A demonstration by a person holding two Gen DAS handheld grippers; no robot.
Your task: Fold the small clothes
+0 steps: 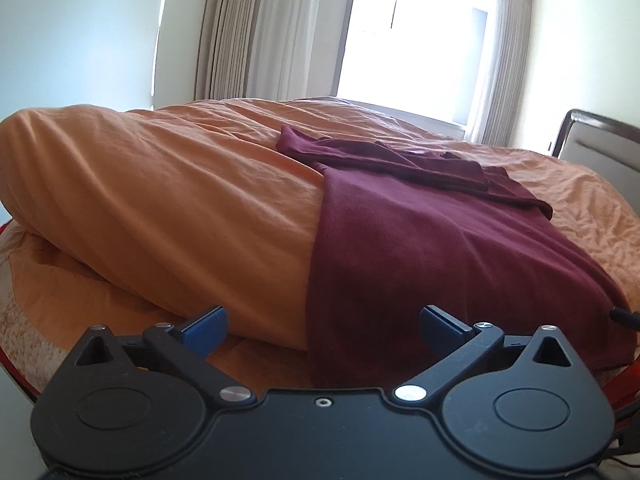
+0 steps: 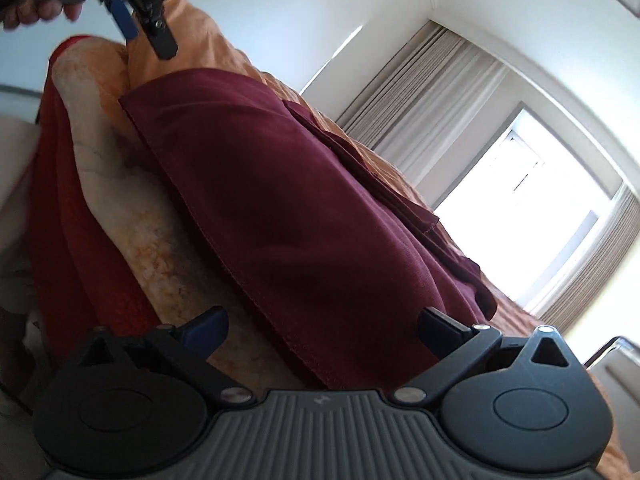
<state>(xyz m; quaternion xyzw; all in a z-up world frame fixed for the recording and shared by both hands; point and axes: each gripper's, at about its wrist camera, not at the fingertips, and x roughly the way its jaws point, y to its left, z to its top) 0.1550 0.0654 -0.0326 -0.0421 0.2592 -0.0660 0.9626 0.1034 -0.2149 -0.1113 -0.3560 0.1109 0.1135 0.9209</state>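
We're looking along both handheld grippers at a bed. A dark maroon knit garment (image 1: 440,248) lies spread on a rumpled orange duvet (image 1: 160,184), approx. centre-right in the left wrist view. Its near hem hangs over the front edge of the bed, down past the duvet. Its far part is folded back across itself, w/ a sleeve lying crosswise near the top.

Our left gripper (image 1: 324,326), black w/ blue pads, is released: jaws spread wide, nothing gripped. The garment's left edge hangs just ahead, between the two fingers, but the pads aren't pressing on it.

Our right gripper (image 2: 322,326), same black build w/ blue pads, is also released, jaws wide apart. Its view is rolled sideways, so the bed runs diagonally. The maroon garment (image 2: 288,208) fills the middle, its stitched hem running down toward the gap between the fingers. No pad is closed on the cloth.

In the right wrist view, top left, we see the left gripper (image 2: 136,24) over the duvet's edge, and a hand (image 2: 36,10) wrapped round its handle. Below the duvet shows a pale mottled blanket (image 2: 132,216), and beneath that a red cover (image 2: 76,208).

Behind the bed: a bright window (image 1: 408,40), beige curtains (image 1: 260,28), white walls. A dark-framed padded headboard (image 1: 600,148) sits far right.
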